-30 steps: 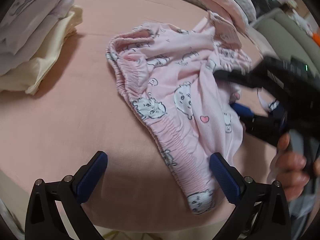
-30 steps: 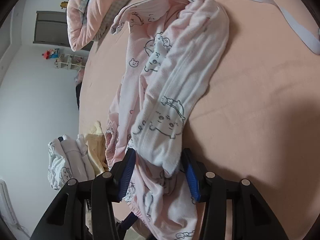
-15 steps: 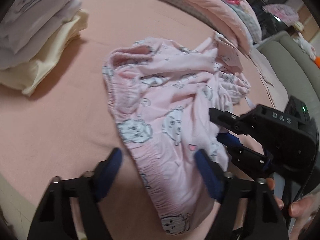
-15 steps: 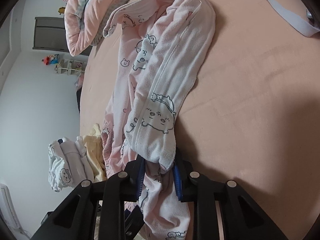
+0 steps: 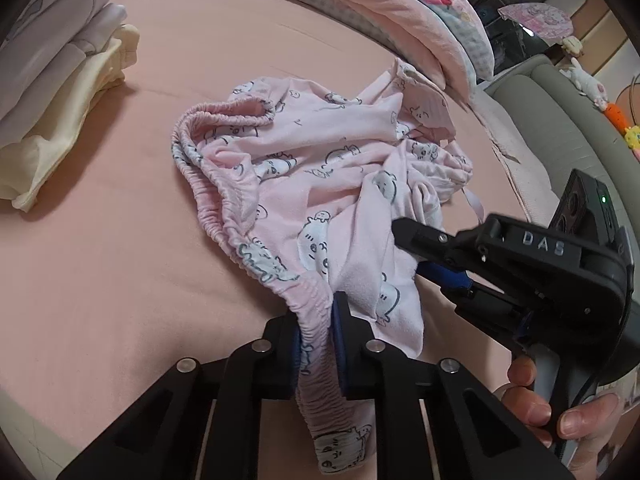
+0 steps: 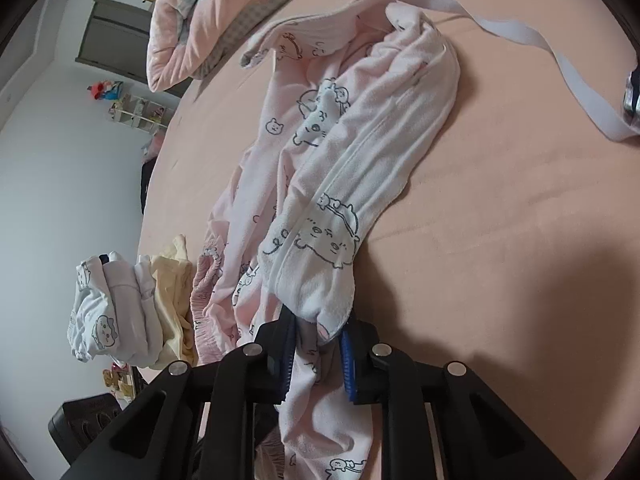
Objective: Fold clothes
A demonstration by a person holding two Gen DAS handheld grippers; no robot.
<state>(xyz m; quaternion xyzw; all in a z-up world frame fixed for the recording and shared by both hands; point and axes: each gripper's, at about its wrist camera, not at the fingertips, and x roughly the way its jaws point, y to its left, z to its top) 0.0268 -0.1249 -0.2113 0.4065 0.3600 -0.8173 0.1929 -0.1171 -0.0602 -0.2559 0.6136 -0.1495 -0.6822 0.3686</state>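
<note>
Pink cartoon-print pajama pants (image 5: 320, 184) crumpled on peach bedsheet (image 5: 120, 280), right of folded stack (image 5: 60, 80). Left gripper (image 5: 316, 336) jaws just closed, now pinching elastic waistband (image 5: 224, 200). Right gripper (image 6: 316, 356) also just closed, clamped on bunched pant leg (image 6: 360, 184). Both grips set, so ready to lift and spread. Fabric under jaws hidden; leg ends hard to tell apart.

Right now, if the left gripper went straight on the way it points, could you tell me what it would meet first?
The left gripper has just closed on the elastic waistband of the pink pyjama trousers, so it would push straight into their crumpled heap and probably the pink bedsheet beneath; depth is unclear.
</note>
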